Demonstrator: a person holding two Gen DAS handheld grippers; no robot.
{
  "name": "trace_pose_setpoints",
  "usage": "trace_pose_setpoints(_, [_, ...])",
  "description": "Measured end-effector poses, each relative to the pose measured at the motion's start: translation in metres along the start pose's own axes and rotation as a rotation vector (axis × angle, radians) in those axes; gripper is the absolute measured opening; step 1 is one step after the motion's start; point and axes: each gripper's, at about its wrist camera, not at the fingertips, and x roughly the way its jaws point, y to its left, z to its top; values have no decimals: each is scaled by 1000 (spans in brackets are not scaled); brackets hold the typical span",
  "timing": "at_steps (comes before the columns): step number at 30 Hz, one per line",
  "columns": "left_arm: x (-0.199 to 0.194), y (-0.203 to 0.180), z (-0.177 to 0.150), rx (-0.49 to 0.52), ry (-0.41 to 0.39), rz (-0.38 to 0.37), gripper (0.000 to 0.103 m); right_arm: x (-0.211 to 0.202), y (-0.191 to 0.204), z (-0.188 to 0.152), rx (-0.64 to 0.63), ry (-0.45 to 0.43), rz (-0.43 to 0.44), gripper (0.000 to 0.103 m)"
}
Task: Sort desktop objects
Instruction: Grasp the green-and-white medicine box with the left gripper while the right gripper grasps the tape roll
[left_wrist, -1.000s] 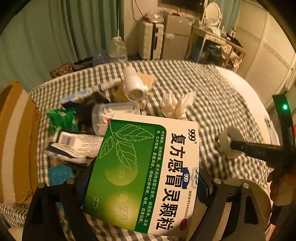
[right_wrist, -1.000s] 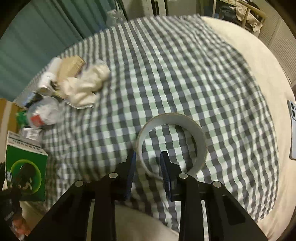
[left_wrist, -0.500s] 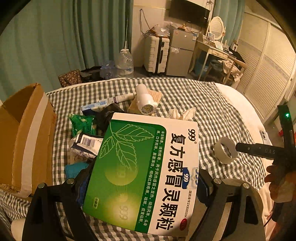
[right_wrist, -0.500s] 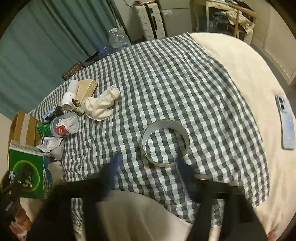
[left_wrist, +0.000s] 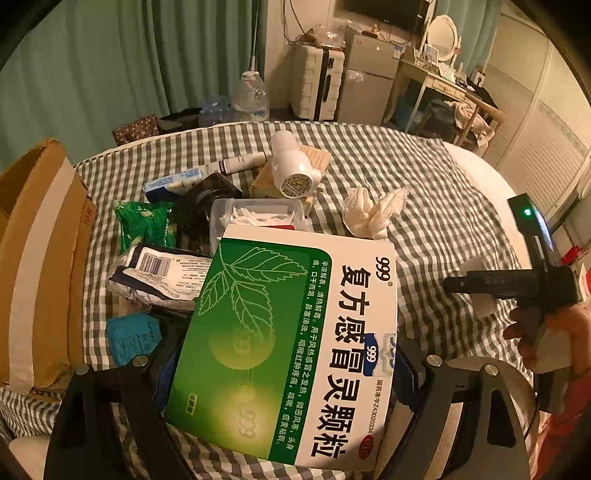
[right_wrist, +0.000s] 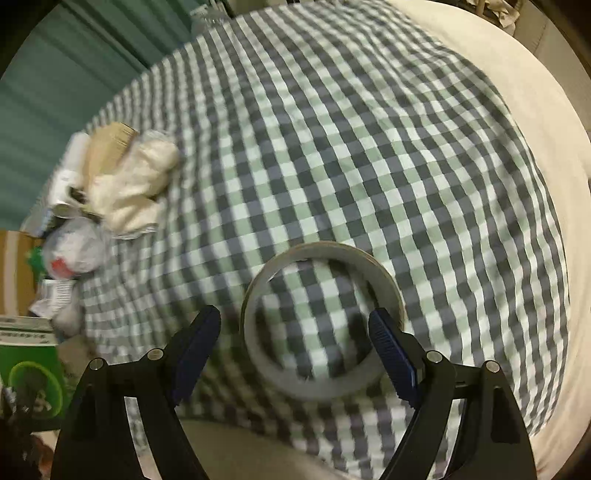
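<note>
A green and white medicine box (left_wrist: 291, 343) is being gripped by the left gripper (left_wrist: 284, 369) above the checked cloth (right_wrist: 369, 147). A tape roll (right_wrist: 321, 321) is lying on that cloth, partly between the spread, empty jaws of the right gripper (right_wrist: 295, 343). Clutter is sitting beside a cardboard box (left_wrist: 33, 266).

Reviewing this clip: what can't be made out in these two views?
- Left wrist view: the medicine box hides the checked cloth behind it; tape roll mostly behind the right gripper.
- Right wrist view: motion blur smears the pile beside the crumpled cloth; labels unreadable.
- Cardboard box: inside unseen.
</note>
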Motion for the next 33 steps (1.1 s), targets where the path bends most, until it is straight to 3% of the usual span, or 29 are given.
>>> trace_pose_setpoints(3, [3,0,-2,2,11,-6,90,17,3,-2,-24,31,-25,85])
trace_pose_setpoints(5, [5,1,-4,-1,20,-10,90,21,7,-3,-48,36,-8,98])
trace_pose_setpoints(7, [5,3,-6,-4,27,-12,90,27,12,-3,-76,62,-13,103])
trace_pose_setpoints(14, [-4,6,-10,-3,23,-30,90,26,25,-6,-117,98,-69,103])
trace_pose_setpoints(18, [-5,9,-11,-10,23,-32,90,-22,25,-17,-57,16,189,103])
trace_pose_setpoints(19, [-5,10,-11,-14,25,-33,90,-32,26,-19,-66,-6,201,103])
trace_pose_setpoints(23, [-5,10,-12,-21,22,-31,90,-60,23,-24,-85,-79,121,103])
trace_pose_setpoints(26, [-4,10,-12,-25,24,-31,90,-43,12,-7,-71,-36,12,103])
trace_pose_setpoints(33, [2,11,-13,-22,42,-25,90,4,1,-4,-32,58,-22,103])
